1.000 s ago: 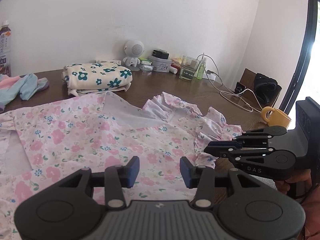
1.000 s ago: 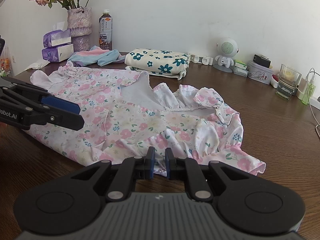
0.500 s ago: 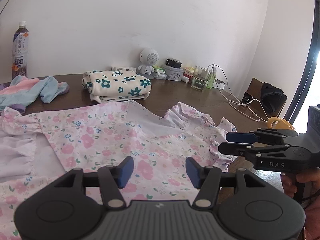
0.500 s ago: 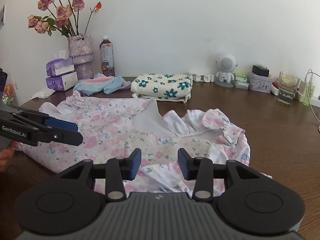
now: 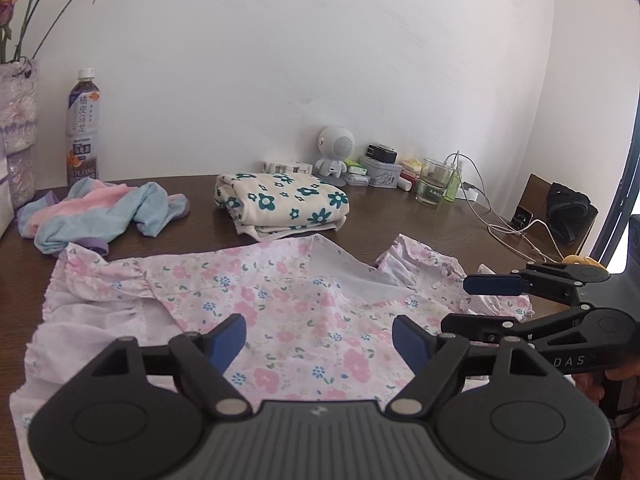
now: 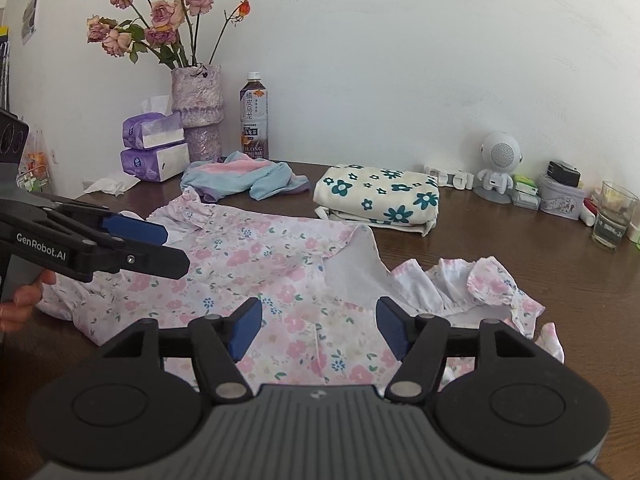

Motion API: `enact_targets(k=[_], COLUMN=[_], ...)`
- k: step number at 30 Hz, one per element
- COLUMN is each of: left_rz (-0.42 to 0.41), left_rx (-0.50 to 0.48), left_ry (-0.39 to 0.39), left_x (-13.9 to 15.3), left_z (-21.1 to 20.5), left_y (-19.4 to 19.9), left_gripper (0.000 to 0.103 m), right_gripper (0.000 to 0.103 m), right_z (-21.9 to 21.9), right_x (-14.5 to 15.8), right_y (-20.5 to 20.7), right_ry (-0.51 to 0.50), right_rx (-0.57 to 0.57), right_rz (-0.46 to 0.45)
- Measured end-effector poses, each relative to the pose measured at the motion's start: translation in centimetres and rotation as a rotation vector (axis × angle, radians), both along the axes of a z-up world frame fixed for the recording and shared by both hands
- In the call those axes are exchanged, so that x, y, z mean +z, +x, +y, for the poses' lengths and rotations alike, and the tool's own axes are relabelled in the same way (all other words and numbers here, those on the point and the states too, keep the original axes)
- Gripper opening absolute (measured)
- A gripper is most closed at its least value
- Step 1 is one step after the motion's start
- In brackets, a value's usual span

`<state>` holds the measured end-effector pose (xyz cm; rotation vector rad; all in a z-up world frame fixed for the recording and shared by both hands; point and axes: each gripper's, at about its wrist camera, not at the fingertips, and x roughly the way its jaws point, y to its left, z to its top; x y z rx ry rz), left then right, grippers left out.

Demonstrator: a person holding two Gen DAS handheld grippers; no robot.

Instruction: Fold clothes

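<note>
A pink floral garment [image 5: 280, 308] lies spread on the brown table [image 5: 420, 220], its near edge folded over; it also shows in the right wrist view [image 6: 260, 264]. My left gripper [image 5: 320, 340] is open and empty, held above the garment's near part. My right gripper [image 6: 320, 324] is open and empty, above the garment's near right part. Each gripper shows in the other's view, the right one [image 5: 492, 300] at the right and the left one [image 6: 160, 244] at the left. A folded cream garment with teal flowers [image 5: 280, 204] lies behind.
A crumpled pink and blue garment [image 5: 104, 212] lies at the back left. A tea bottle [image 6: 254, 116], a vase of flowers [image 6: 196, 112] and tissue packs [image 6: 154, 148] stand along the wall. A small robot figure [image 6: 498, 168], boxes, a glass [image 6: 614, 220] and cables [image 5: 504, 224] sit at the back right.
My right gripper opened and let go of the garment's edge. Both grippers rose and pulled back from the garment, and the left jaws widened.
</note>
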<state>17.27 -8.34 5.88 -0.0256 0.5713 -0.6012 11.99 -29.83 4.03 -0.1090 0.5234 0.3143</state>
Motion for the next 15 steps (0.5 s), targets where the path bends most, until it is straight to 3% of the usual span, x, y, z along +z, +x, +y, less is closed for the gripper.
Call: enact_targets(k=[8,15], left_rz=[-0.037,-0.052], left_rx=[0.082,0.121], left_ry=[0.062,0.182], left_x=[1.5,2.3], left_z=[3.6,5.4], left_y=[1.9,6.9], left_gripper=[0.081,0.079], right_gripper=[0.067,0.065], right_z=[0.9,1.7], right_x=[1.9,3.0], right_y=[3.2,9.6], right_ry=[-0.11,-0.207], right_rx=[0.037,0.081], right_rz=[0.006,0.075])
